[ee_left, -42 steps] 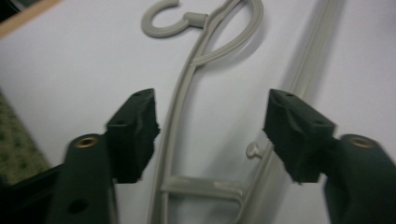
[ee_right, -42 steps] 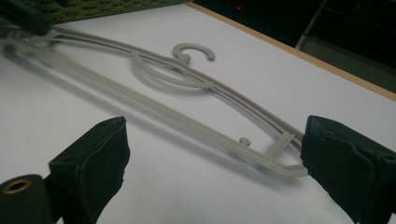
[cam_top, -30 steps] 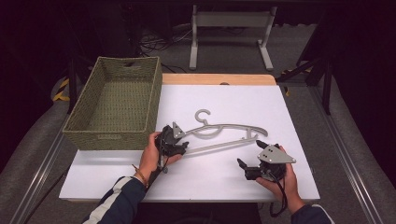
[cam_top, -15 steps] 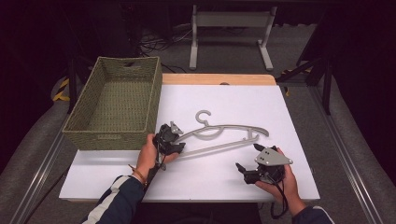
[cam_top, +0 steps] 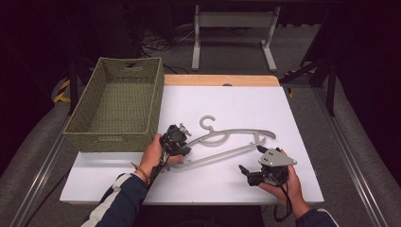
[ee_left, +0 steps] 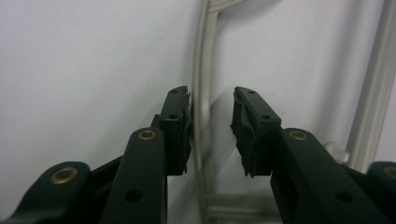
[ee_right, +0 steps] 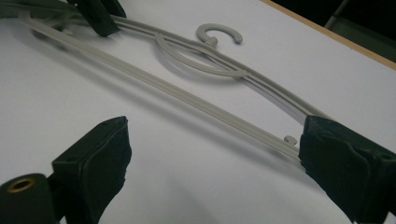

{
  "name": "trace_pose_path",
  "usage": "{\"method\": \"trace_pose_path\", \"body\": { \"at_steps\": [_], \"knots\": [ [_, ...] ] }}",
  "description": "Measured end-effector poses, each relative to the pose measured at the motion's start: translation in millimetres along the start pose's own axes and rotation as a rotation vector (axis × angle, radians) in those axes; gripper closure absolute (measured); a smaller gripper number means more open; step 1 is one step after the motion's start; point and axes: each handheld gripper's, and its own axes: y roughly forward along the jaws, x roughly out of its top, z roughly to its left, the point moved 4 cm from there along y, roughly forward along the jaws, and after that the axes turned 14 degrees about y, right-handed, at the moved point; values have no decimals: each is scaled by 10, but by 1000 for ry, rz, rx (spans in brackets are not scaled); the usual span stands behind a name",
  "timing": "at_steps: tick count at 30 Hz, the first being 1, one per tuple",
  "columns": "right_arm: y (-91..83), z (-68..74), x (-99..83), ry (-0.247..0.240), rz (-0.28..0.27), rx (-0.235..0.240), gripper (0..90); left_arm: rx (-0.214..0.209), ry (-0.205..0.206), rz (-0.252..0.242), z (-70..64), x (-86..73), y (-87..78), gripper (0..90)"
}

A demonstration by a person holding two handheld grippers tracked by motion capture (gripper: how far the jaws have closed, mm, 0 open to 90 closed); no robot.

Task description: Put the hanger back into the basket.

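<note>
Beside the woven green basket [cam_top: 118,106], my left tongs [cam_top: 176,141] have just parted slightly, straddling the flat grey plastic hanger [cam_top: 227,142] ungripped; right tongs [cam_top: 253,175] gape empty.

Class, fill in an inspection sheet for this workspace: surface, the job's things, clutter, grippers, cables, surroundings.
Surface: white table with a wooden far edge.
Job's things: grey hanger lying flat; woven basket at left, nothing seen inside.
Clutter: nothing seen.
Grippers: left gripper open, jaws astride a hanger bar; right gripper open, near the hanger's other end.
Cables: one trails from the right gripper; more on the floor.
Surroundings: dark room, metal stand behind.
</note>
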Motion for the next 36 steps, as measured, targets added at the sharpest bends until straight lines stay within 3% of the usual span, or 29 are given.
{"method": "trace_pose_path", "body": {
  "at_steps": [6,15,26,32,36],
  "knots": [
    [11,11,-3,2,14,15,93,-29,10,4,60,133,81,620],
    [31,-27,-28,16,45,22,94,-38,30,-12,106,261,173,558],
    [71,-37,-61,22,77,44,95,-31,90,12,85,332,190,769],
    [63,-50,-65,25,76,48,94,-2,99,10,49,338,194,811],
    [73,-59,-79,24,79,49,94,30,99,-19,19,323,197,811]
  ]
}}
